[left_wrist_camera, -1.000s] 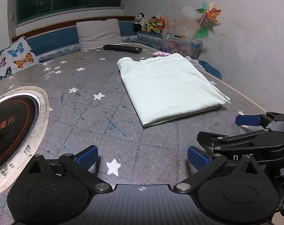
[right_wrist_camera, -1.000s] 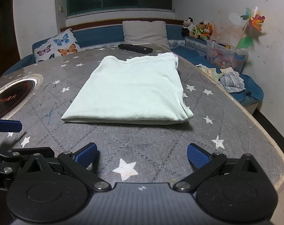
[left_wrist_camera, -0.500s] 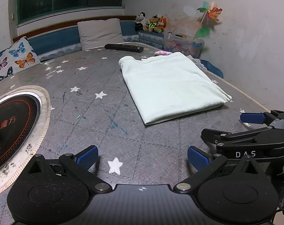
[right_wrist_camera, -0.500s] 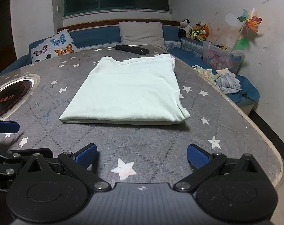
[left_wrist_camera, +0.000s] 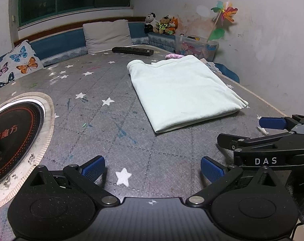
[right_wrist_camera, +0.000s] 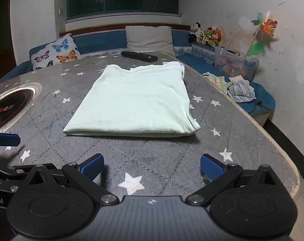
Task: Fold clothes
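Both of our grippers have drawn back a little toward the near edge since a second ago, so the folded garment point(right_wrist_camera: 136, 100) sits slightly farther ahead. We hold the left gripper point(left_wrist_camera: 152, 166) wide apart with nothing between its blue pads, and the right gripper point(right_wrist_camera: 152, 165) equally wide and empty. Neither touches the cloth. The pale green garment lies flat on the grey star-patterned table point(right_wrist_camera: 164, 152), its thick folded edge facing us and its right side near the table's rim. A bare strip of quilted surface runs between that edge and our fingertips. To the left we have broad open cover up to the round black cooktop point(left_wrist_camera: 13, 134). Beyond the garment a black remote point(right_wrist_camera: 139, 55) rests at the far edge, apart from the cloth.
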The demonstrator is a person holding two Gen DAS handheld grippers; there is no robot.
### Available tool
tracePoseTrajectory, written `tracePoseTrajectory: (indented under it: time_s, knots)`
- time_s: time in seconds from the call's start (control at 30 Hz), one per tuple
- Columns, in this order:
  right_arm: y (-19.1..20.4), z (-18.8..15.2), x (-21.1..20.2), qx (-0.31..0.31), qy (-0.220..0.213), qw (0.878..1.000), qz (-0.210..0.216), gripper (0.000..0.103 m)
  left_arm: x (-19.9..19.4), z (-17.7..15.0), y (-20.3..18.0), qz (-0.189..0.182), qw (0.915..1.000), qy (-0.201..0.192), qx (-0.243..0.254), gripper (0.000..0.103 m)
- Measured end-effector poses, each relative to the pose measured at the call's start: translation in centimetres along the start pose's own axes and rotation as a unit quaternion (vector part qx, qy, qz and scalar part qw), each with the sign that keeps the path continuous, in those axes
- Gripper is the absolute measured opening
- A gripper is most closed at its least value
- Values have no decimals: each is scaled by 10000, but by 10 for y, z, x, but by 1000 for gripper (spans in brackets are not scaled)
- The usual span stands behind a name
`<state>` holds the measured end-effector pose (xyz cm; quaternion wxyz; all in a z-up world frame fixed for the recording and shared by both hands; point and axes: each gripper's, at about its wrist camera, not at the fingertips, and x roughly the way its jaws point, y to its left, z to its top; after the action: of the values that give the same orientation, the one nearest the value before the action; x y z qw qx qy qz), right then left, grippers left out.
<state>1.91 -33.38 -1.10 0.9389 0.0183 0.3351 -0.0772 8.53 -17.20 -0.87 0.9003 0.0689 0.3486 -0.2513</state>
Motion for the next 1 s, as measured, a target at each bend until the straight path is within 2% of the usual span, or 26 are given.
tracePoseTrajectory:
  time_s: [1.0]
  knots:
    - [0, 0, -4, 28, -52, 10000, -35, 103, -2, 0, -4, 10, 10000, 6, 64, 103]
